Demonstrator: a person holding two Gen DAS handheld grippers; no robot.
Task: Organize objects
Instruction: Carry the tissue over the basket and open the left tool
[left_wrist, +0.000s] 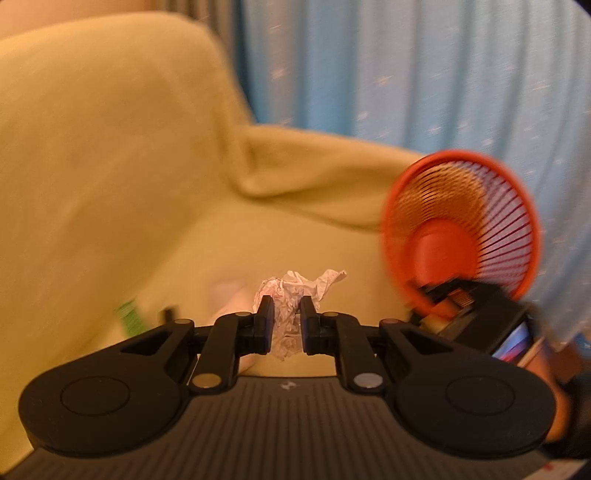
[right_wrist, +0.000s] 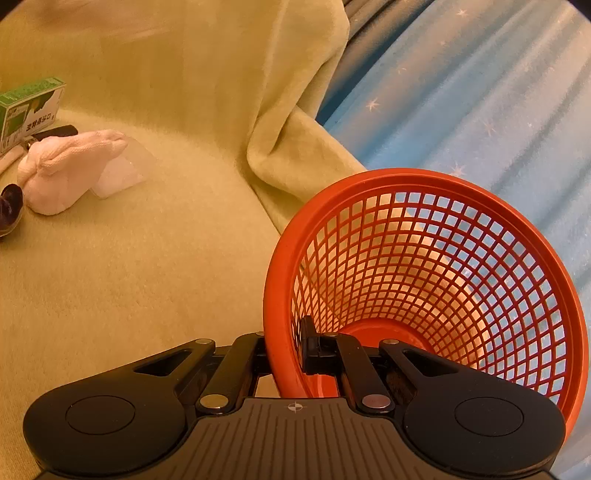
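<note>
2 hand-held grippers are busy: the left hand-held gripper (left_wrist: 287, 325) is clamped on a crumpled paper wad (left_wrist: 295, 291), light, soft and easily crushed (a gentle pinch at its thick middle suffices). At its 2 o'clock, the right hand-held gripper (right_wrist: 284, 345) pinches the orange mesh basket (right_wrist: 424, 280) by its stiff rim, tilted above the yellow-green blanket (right_wrist: 155, 258).

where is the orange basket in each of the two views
Left wrist: the orange basket sits at the right edge, tilted with its mouth toward the camera, the right tool clamped on its lower rim.
Right wrist: it fills the lower right, the rim pinched between the tool's fingers.
Shared landmark: the fold of yellow-green blanket just left of the basket, against the blue curtain.
</note>
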